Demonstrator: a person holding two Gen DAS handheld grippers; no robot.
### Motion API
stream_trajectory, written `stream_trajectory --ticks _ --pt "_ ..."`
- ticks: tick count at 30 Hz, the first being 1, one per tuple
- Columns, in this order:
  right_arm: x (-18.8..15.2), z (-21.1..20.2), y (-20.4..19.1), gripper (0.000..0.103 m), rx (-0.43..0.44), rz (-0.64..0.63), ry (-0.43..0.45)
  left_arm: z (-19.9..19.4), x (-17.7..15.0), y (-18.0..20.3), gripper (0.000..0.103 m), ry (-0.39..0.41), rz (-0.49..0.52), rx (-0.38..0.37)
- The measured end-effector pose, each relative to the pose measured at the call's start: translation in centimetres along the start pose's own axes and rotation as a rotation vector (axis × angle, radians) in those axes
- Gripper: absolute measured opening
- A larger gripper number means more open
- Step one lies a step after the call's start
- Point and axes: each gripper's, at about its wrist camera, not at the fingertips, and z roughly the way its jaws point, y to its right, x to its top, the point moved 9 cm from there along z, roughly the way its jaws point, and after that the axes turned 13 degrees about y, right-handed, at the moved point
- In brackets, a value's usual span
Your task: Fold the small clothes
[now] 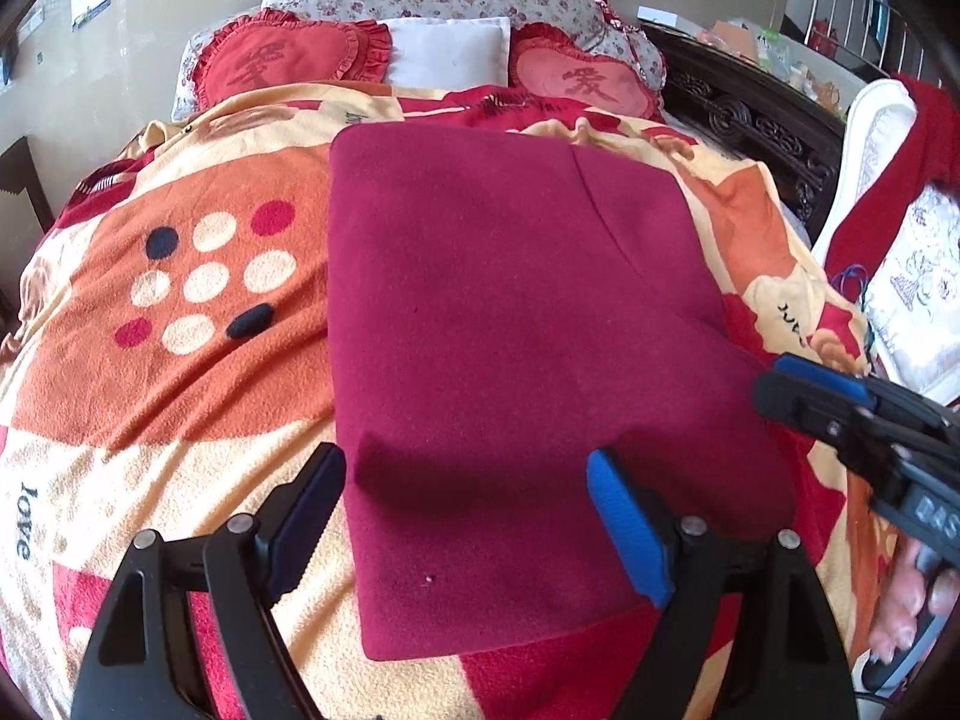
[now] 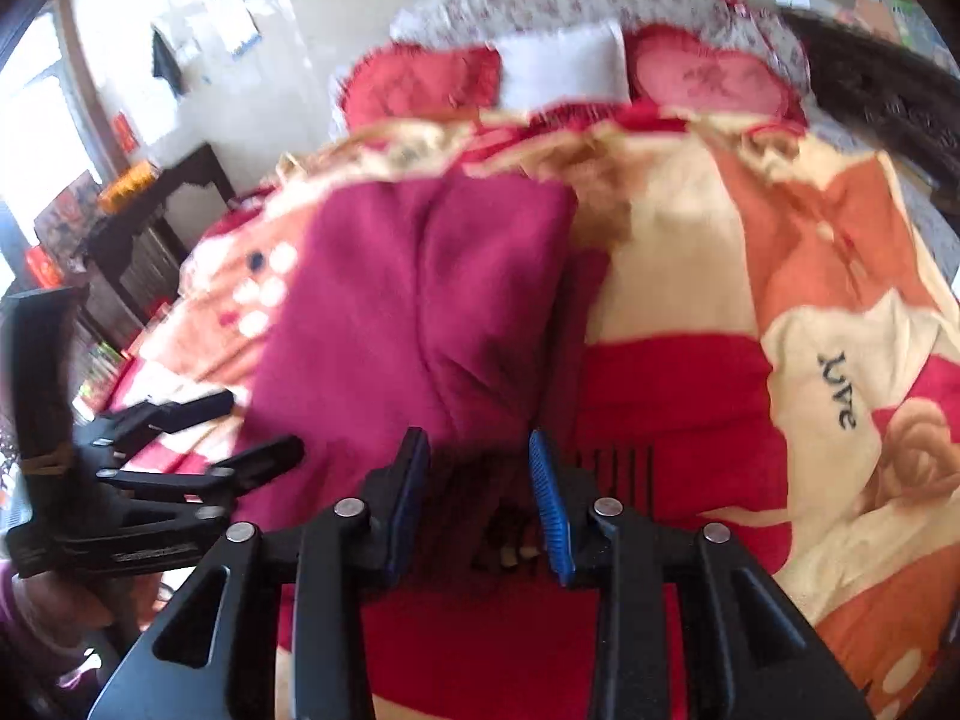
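Note:
A maroon garment (image 1: 516, 360) lies folded in a flat rectangle on the patterned blanket (image 1: 180, 360). My left gripper (image 1: 465, 480) is open, its fingers spread over the garment's near left edge with nothing between them. My right gripper (image 2: 480, 468) is part open at the garment's (image 2: 420, 312) near right edge; dark cloth shows between its fingers, but a grip cannot be made out. The right gripper also shows in the left wrist view (image 1: 798, 384) at the garment's right side. The left gripper shows in the right wrist view (image 2: 252, 432).
Two red heart cushions (image 1: 288, 60) and a white pillow (image 1: 447, 51) lie at the head of the bed. A dark carved bed frame (image 1: 750, 120) runs along the right. White and red clothes (image 1: 888, 180) hang at the right. A dark cabinet (image 2: 156, 222) stands at the left.

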Motion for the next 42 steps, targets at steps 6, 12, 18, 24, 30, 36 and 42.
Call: stream_trajectory --ticks 6,12,18,24,30,36,42 --pt "-4.0 2.8 0.1 0.017 -0.044 -0.027 -0.131 1.5 -1.5 0.0 0.092 -0.068 -0.025 -0.007" --pt "-2.7 1.1 0.9 0.024 -0.041 0.040 -0.075 1.5 -1.5 -0.5 0.095 -0.063 -0.069 -0.014" --pt "0.5 -0.1 0.6 0.026 -0.046 0.074 0.027 1.5 -1.5 -0.4 0.095 -0.054 -0.068 -0.004" --pt "0.5 2.6 0.7 0.000 -0.041 0.106 -0.032 1.4 -1.5 -0.4 0.095 -0.056 -0.059 -0.003" --pt "-1.4 3.1 1.8 0.000 -0.124 0.043 -0.036 1.7 -1.7 0.0 0.095 -0.056 -0.034 0.000" --pt "-0.2 1.8 1.8 0.003 -0.086 0.104 0.008 1.0 -1.0 -0.6 0.095 -0.056 -0.071 -0.030" --pt "0.3 1.8 2.5 0.034 -0.071 0.159 0.041 0.7 0.8 -1.6 0.095 -0.025 -0.128 -0.063"
